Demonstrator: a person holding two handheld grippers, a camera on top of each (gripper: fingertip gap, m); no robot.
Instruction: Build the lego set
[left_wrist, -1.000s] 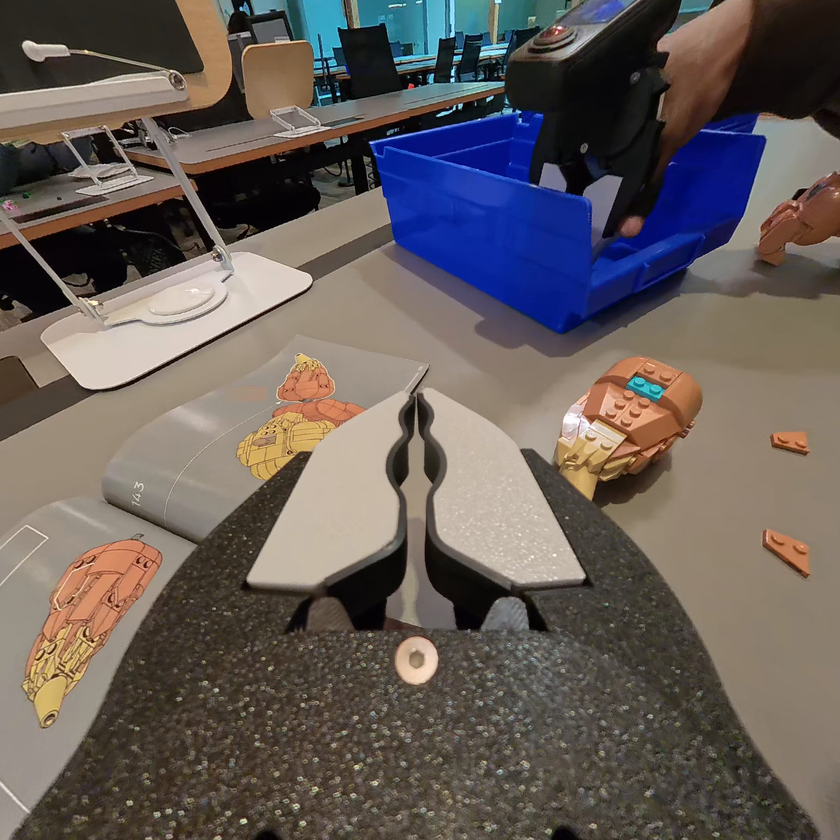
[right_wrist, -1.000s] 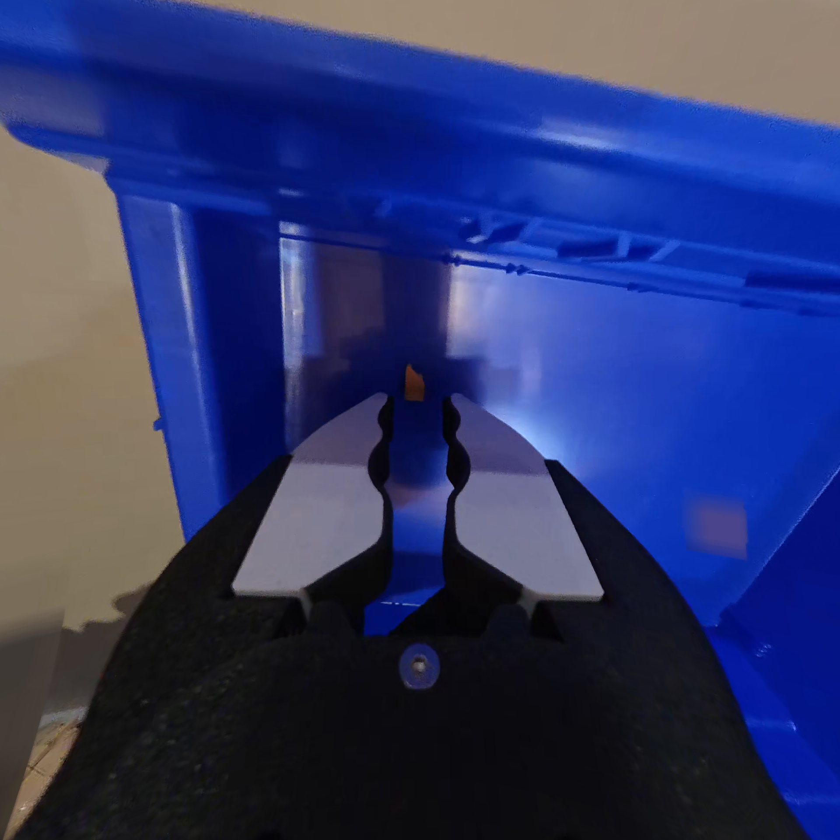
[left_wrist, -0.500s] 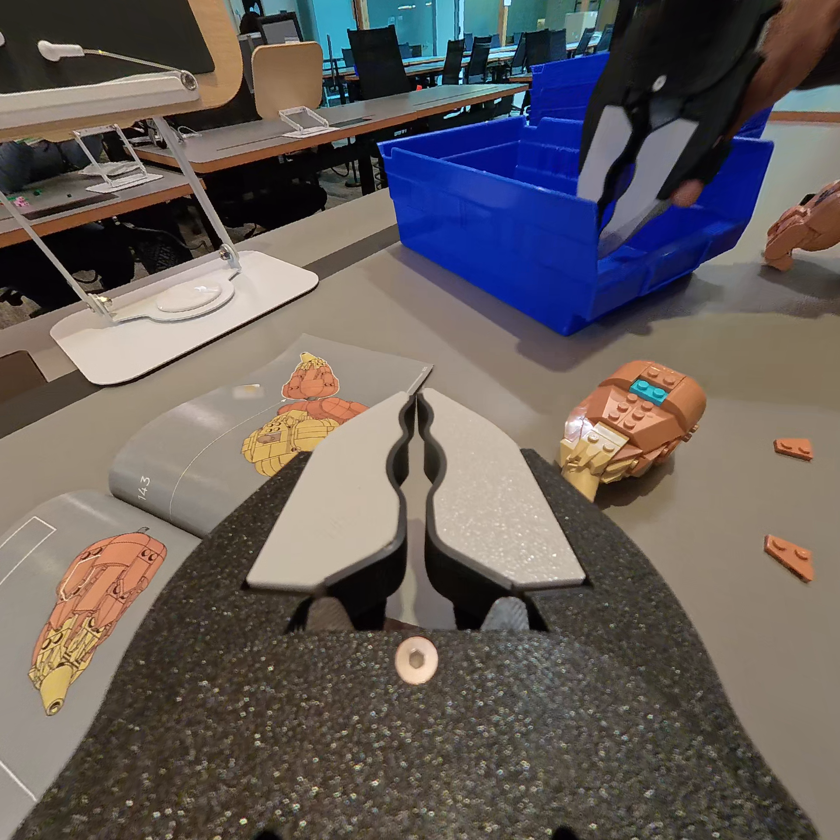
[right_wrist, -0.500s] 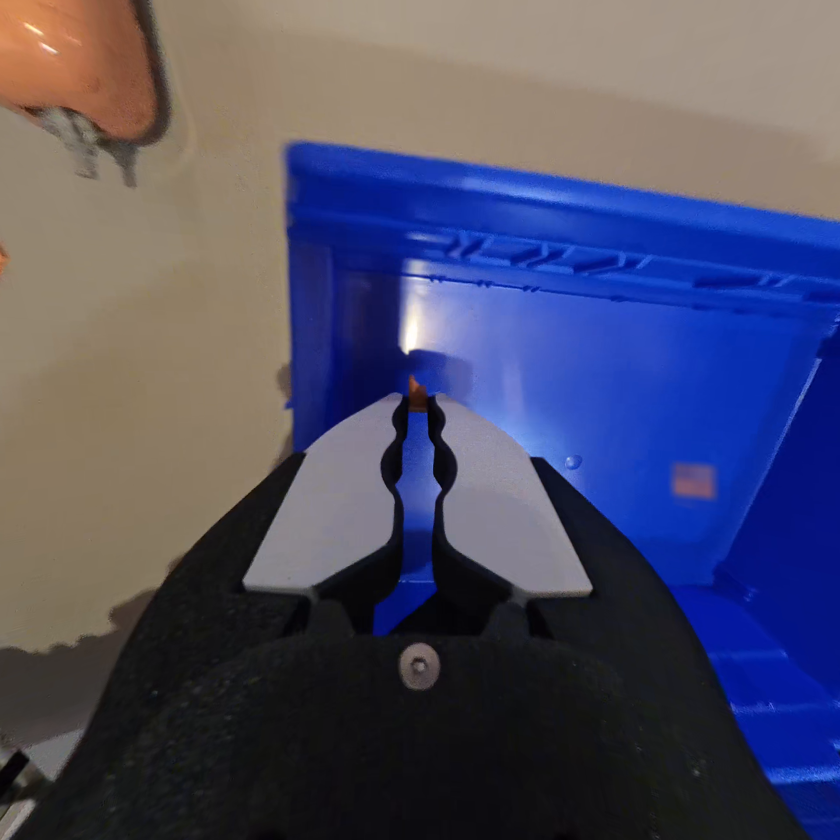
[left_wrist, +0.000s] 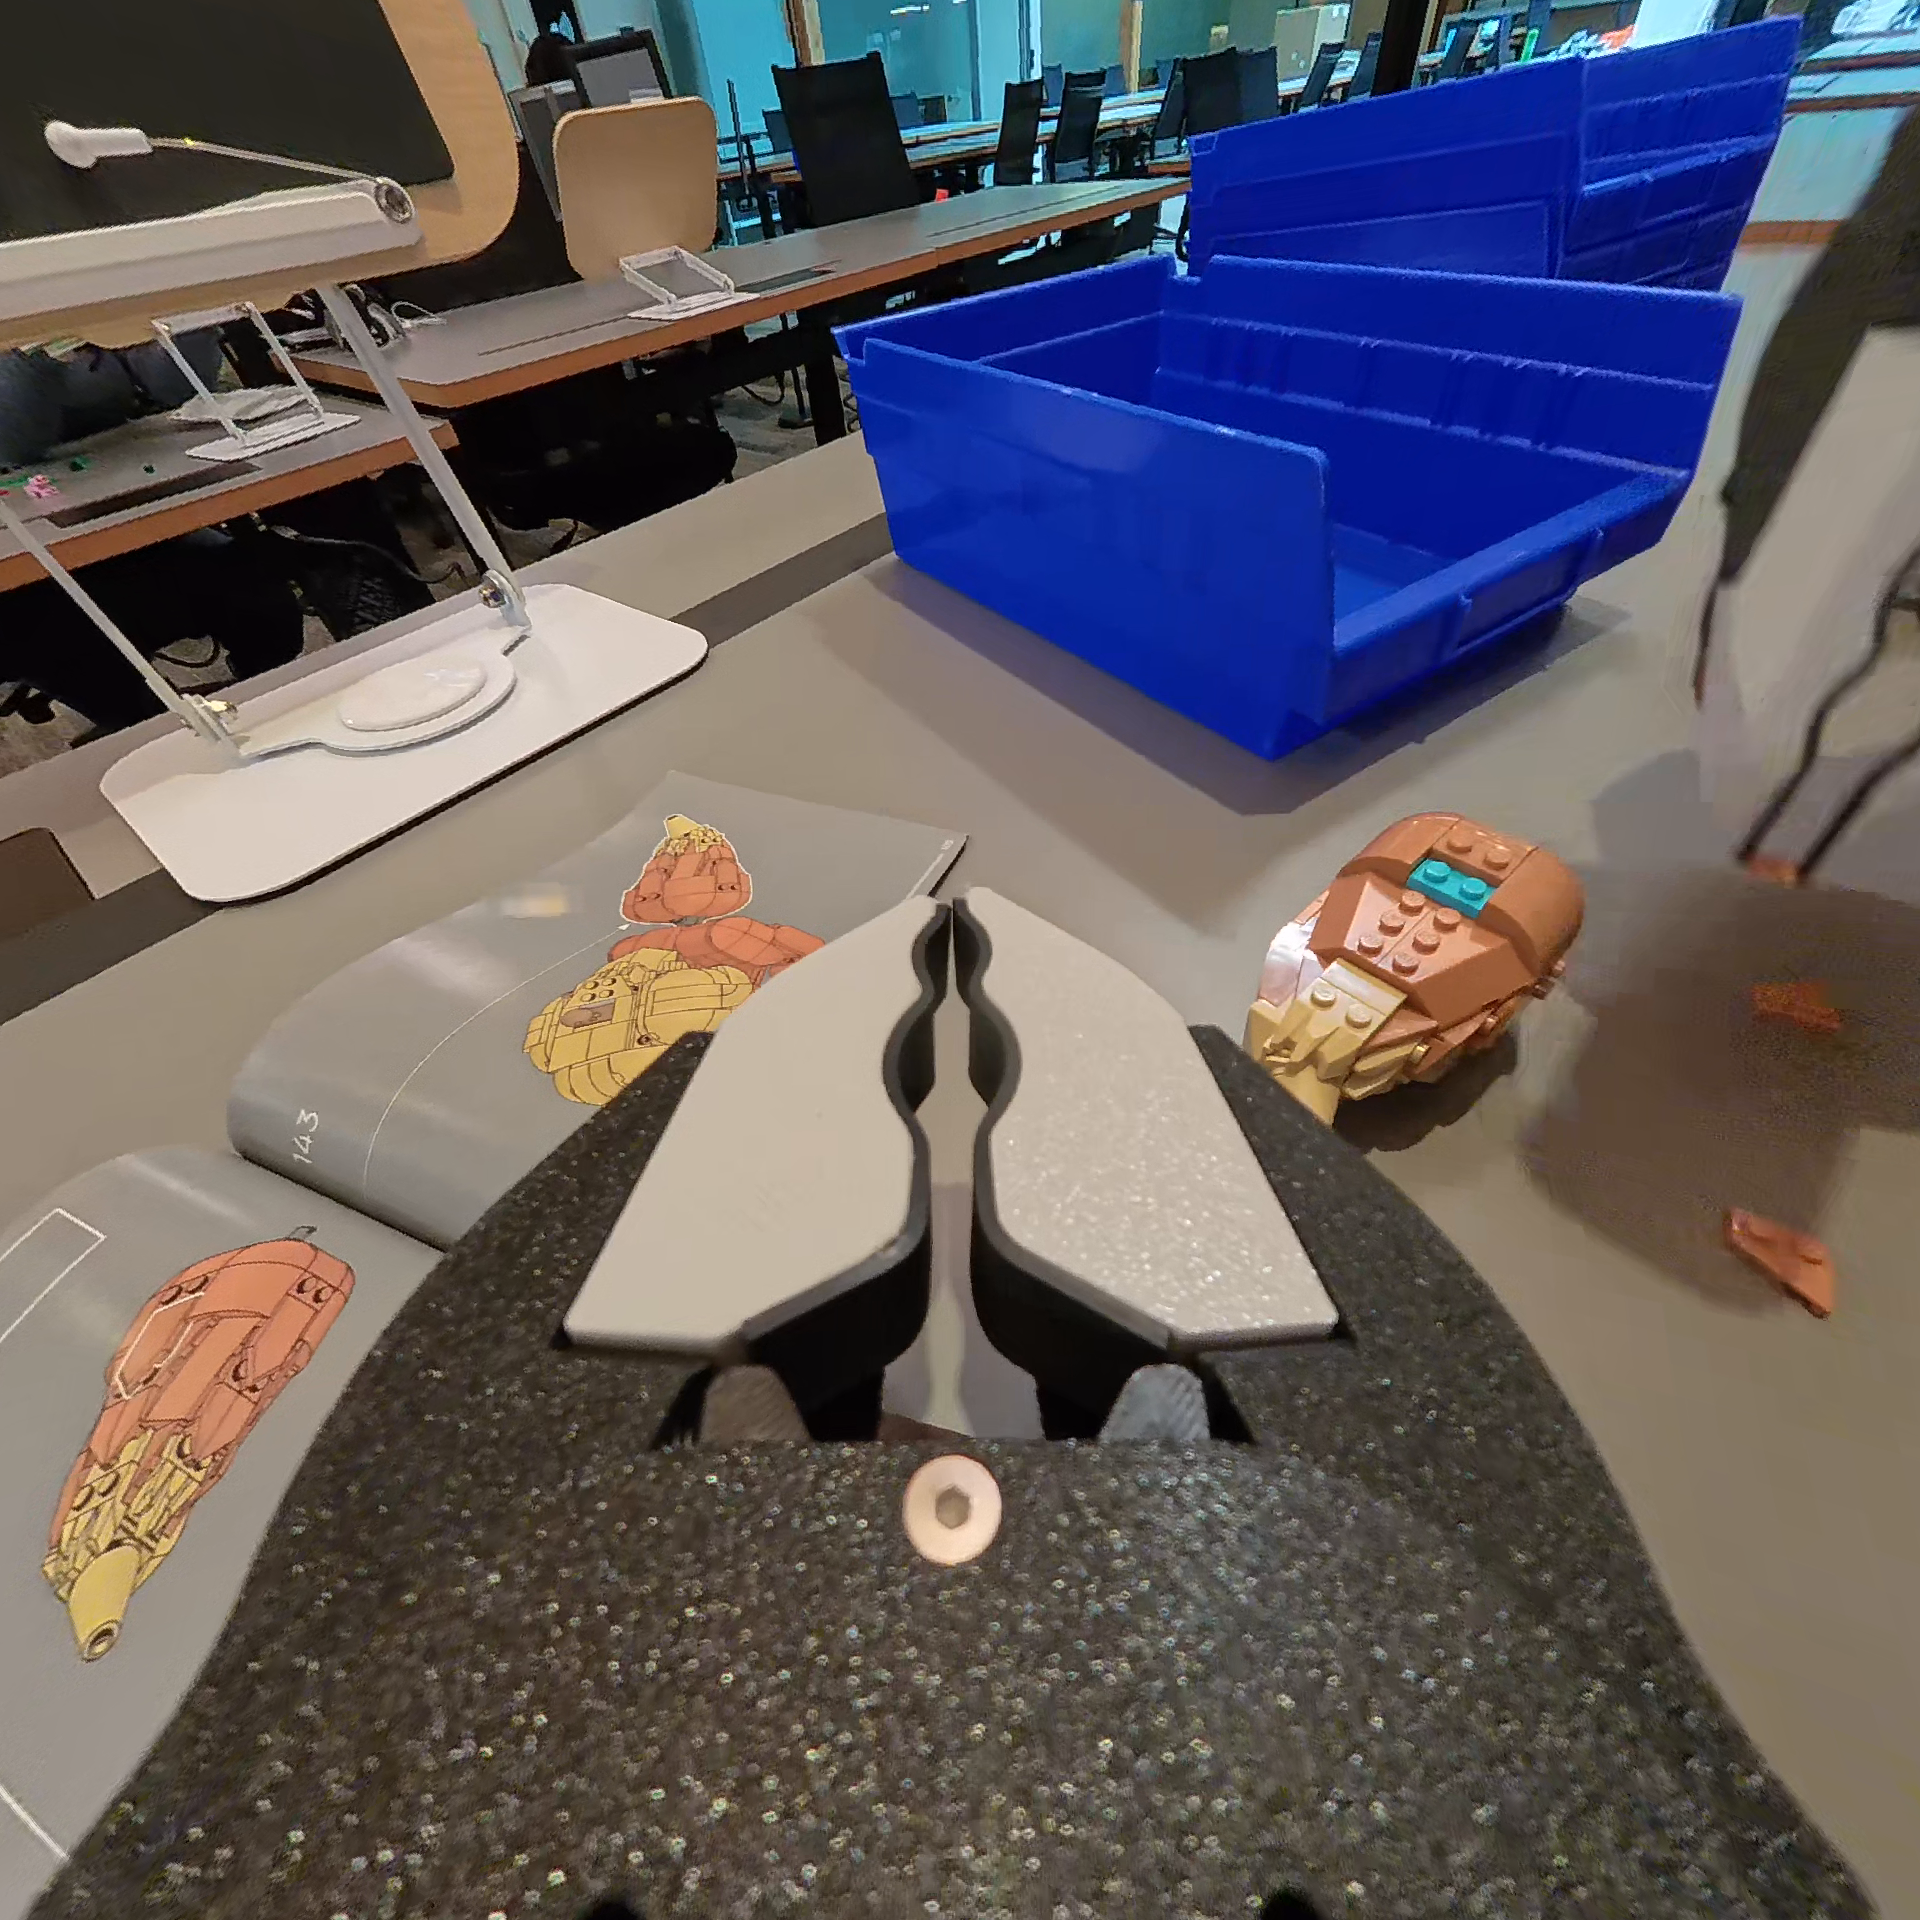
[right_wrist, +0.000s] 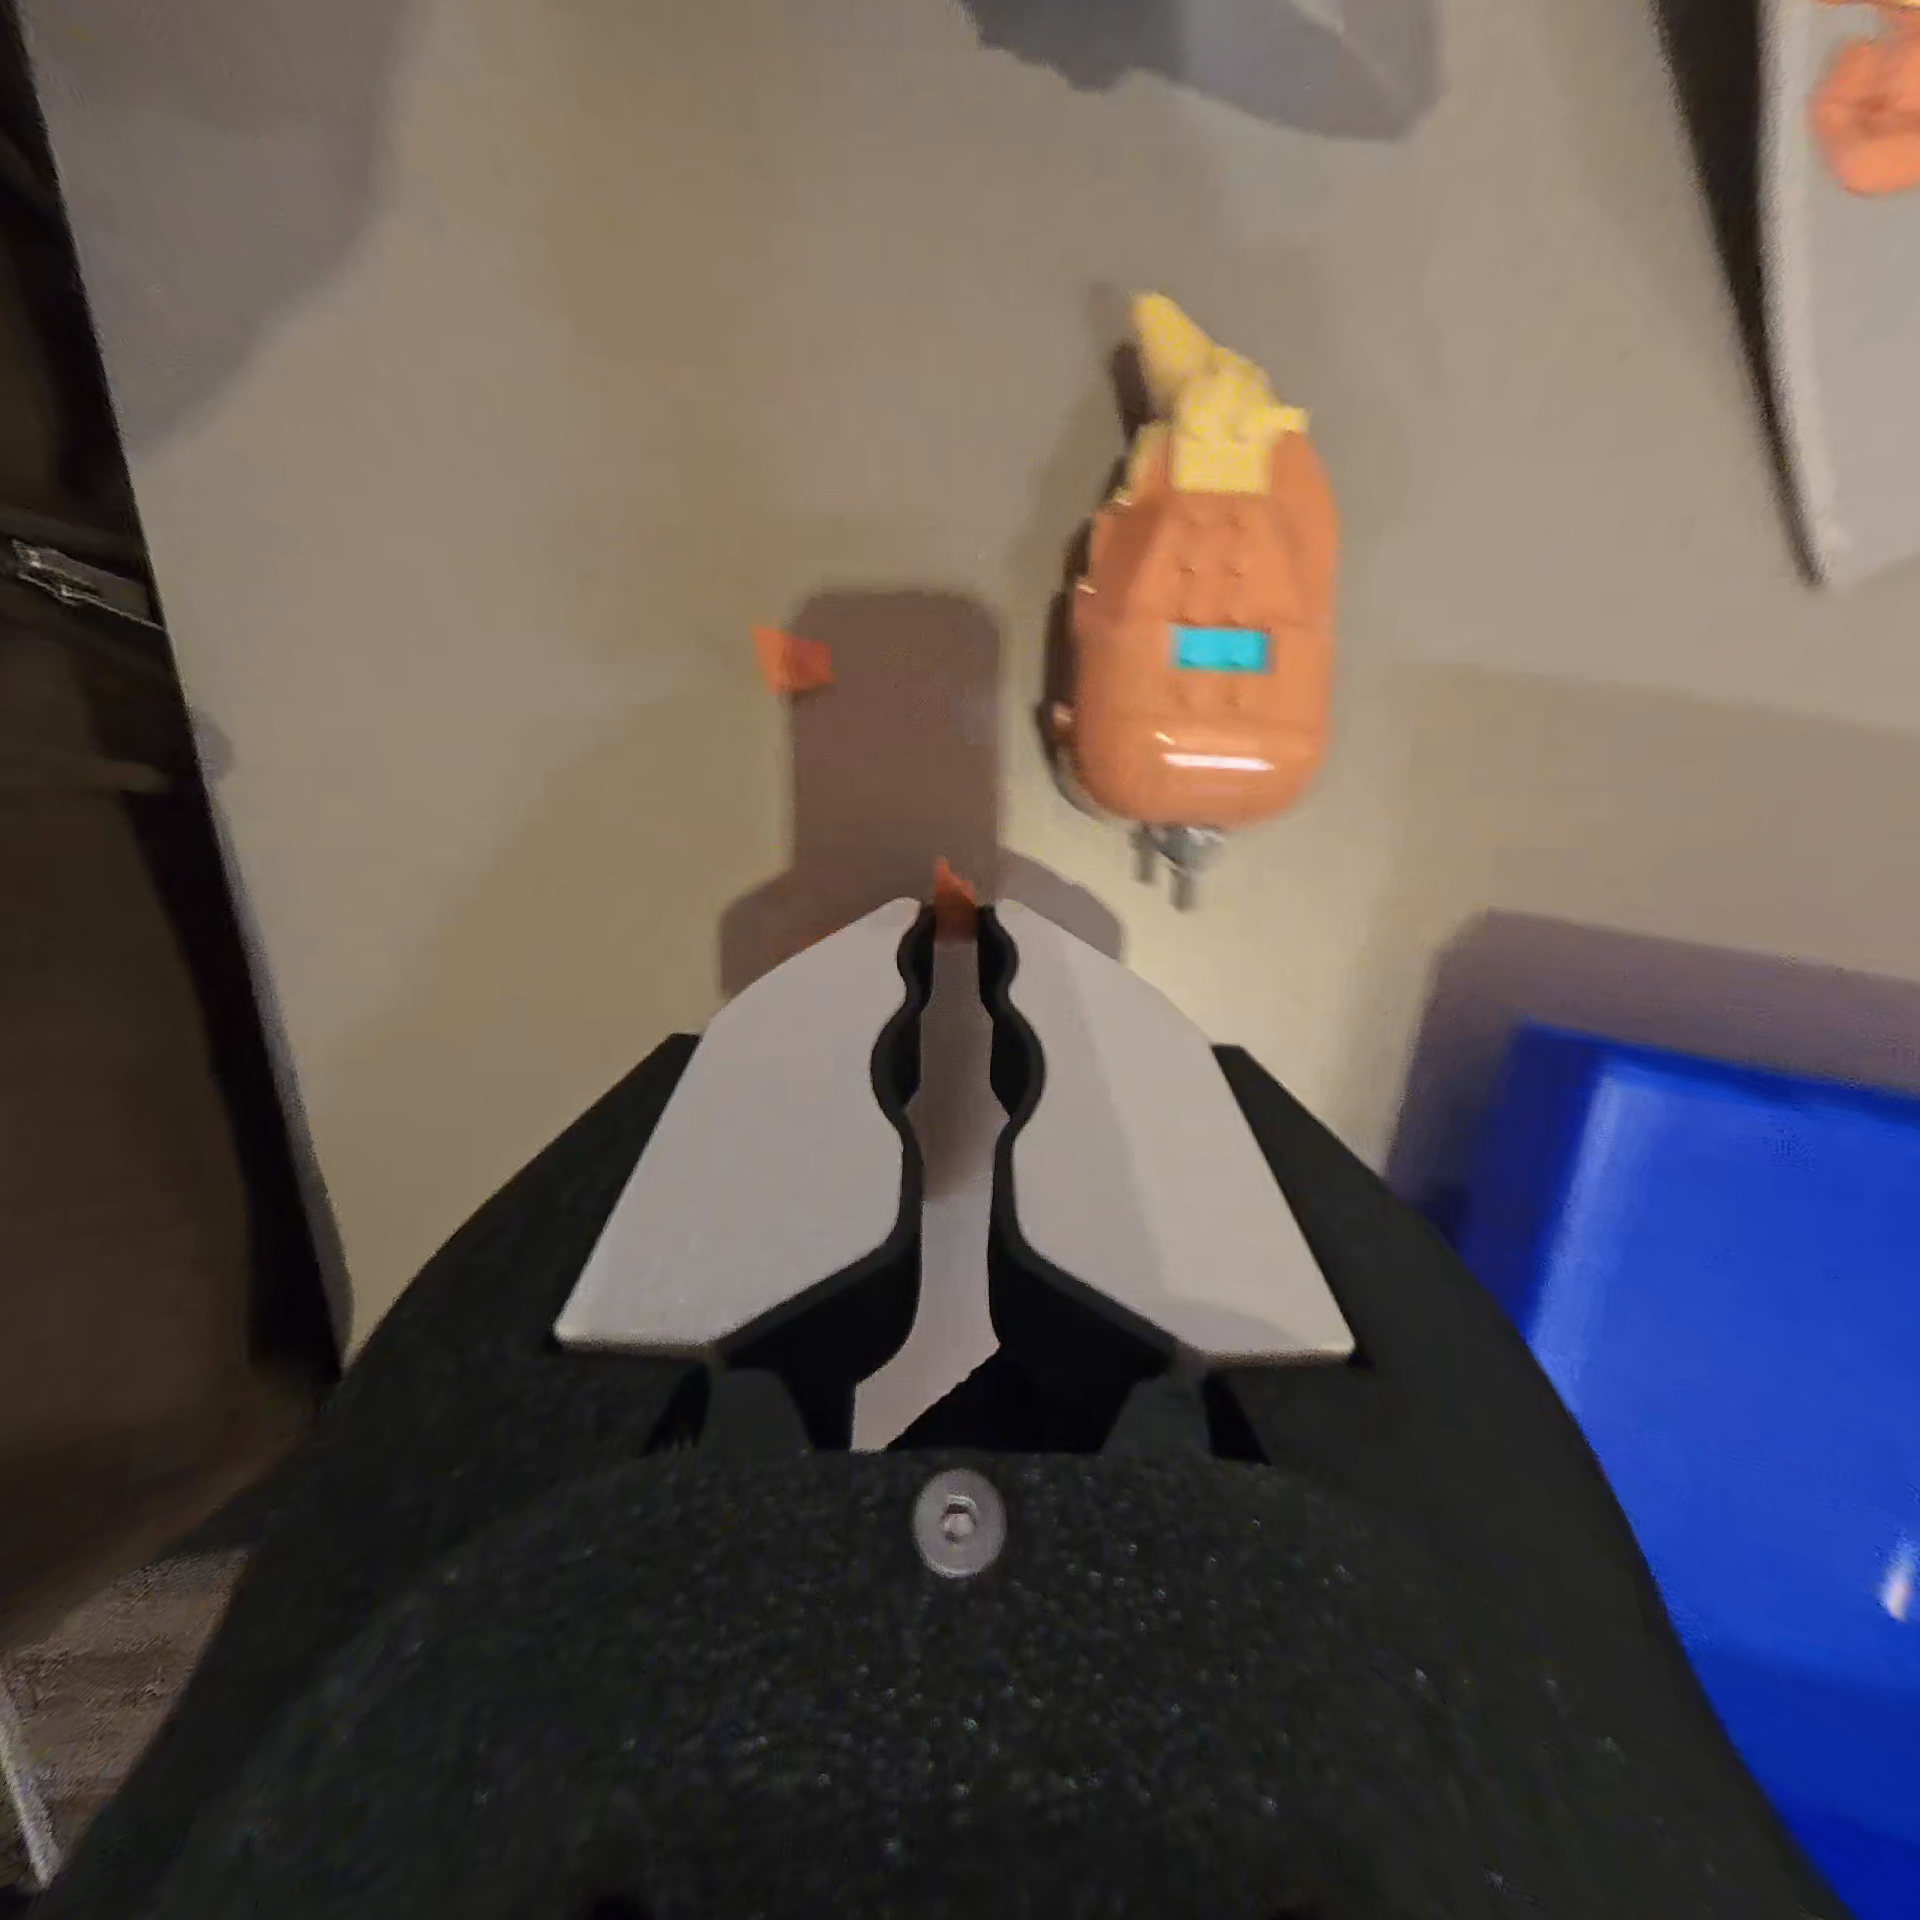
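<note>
The left gripper (left_wrist: 952, 920) fills the lower middle of the left wrist view, its grey fingers (left_wrist: 790, 1122) pressed together at the tips with nothing between them. Under and left of it lies an open booklet (left_wrist: 416, 1049) with pictures of an orange and yellow model. At the right of centre the model (left_wrist: 1423, 956), a rounded brown build with a tan end and one teal brick on top, rests on the grey table (left_wrist: 1039, 748). Two small brown plates lie on the table at the right edge: one (left_wrist: 1792, 1006) in a blurred shadow, another (left_wrist: 1779, 1259) lower down. A blue bin (left_wrist: 1195, 520) stands in the upper middle, with more blue bins behind it at the upper right. A white stand (left_wrist: 405, 717) sits at the upper left.

In the right wrist view, the right gripper (right_wrist: 954, 914) points down at the table, its jaws nearly closed and pinching a small orange piece (right_wrist: 952, 902) at the very tips. The model (right_wrist: 1200, 665) lies just above and right of the tips, tan end toward the top of the frame. One loose orange plate (right_wrist: 792, 661) lies to the upper left of the tips, at the edge of the gripper's shadow. A corner of the bin (right_wrist: 1704, 1299) shows at the lower right. The view is somewhat blurred.
</note>
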